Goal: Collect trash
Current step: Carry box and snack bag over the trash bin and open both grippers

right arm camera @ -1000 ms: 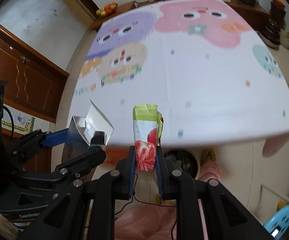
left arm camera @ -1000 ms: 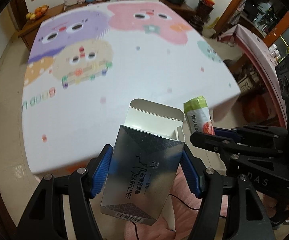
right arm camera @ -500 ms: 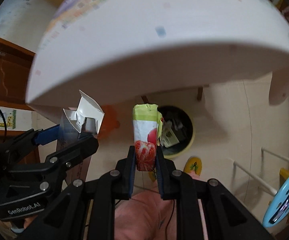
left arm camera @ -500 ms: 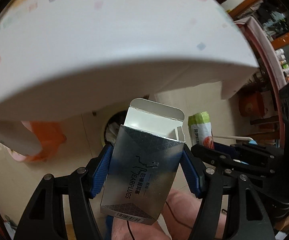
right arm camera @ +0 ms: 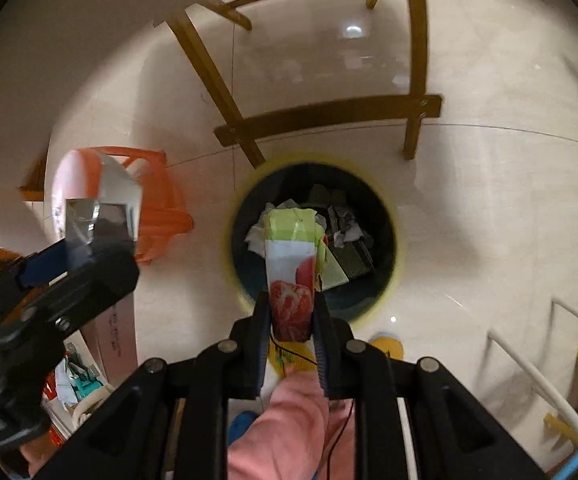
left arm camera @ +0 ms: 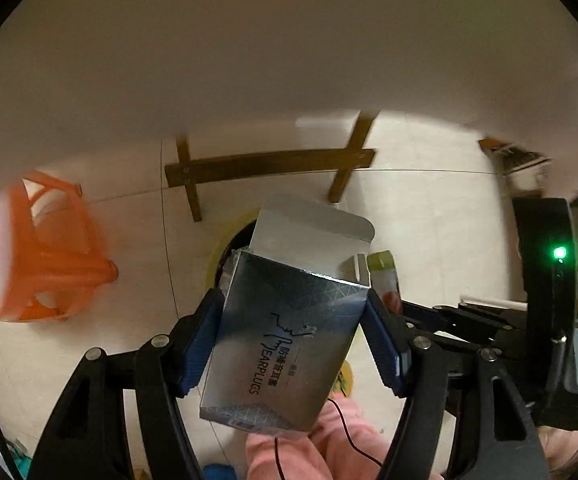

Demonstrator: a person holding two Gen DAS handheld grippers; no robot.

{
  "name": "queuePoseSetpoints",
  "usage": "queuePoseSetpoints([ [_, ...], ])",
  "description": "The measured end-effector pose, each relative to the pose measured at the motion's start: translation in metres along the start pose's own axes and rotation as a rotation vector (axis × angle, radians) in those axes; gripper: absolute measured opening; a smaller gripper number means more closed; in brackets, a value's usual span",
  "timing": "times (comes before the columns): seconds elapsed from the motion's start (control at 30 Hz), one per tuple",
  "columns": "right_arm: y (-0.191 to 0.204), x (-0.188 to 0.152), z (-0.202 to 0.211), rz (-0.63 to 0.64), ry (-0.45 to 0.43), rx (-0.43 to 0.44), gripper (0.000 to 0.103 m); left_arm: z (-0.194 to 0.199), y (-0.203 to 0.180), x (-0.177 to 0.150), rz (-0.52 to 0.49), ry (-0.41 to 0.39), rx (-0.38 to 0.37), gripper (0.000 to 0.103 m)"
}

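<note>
— Holding what, each side?
— Left gripper [left arm camera: 293, 332] clamps the silver earplug box [left arm camera: 285, 344], top flap open; right gripper [right arm camera: 291, 316] pinches the green snack packet [right arm camera: 292, 276] upright.
— And the bin?
— The round trash bin [right arm camera: 389, 280] sits on the floor directly below the packet, paper scraps inside. An orange stool [right arm camera: 157, 208] stands beside it

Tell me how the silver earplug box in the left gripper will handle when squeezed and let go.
The earplug box looks like thin card with its top flap open, so probably light and easy to crush. Its glossy sides may slip between the fingers. Released, it would likely tumble rather than drop straight.
</note>
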State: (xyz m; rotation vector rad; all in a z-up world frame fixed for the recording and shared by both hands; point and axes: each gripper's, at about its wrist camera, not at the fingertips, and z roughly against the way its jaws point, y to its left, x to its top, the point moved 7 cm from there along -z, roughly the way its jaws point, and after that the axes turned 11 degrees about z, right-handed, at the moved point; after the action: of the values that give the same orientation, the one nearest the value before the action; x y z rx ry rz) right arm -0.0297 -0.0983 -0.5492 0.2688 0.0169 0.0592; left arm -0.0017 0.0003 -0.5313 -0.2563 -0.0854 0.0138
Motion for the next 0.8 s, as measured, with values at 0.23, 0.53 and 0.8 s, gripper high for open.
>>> queuePoseSetpoints([
  [0.23, -0.03, 0.009, -0.092, 0.013, 0.041, 0.039, 0.034, -0.081, 0.033, -0.011, 0.084, 0.012, 0.072, 0.088],
  [0.53, -0.053, 0.005, -0.113, -0.017, 0.008, 0.04, 0.042, -0.091, 0.042, -0.023, 0.093, 0.002, 0.104, 0.102],
  [0.8, -0.053, 0.007, -0.071, -0.044, -0.07, 0.05, 0.042, -0.041, 0.026, -0.025, 0.112, -0.053, 0.11, 0.102],
])
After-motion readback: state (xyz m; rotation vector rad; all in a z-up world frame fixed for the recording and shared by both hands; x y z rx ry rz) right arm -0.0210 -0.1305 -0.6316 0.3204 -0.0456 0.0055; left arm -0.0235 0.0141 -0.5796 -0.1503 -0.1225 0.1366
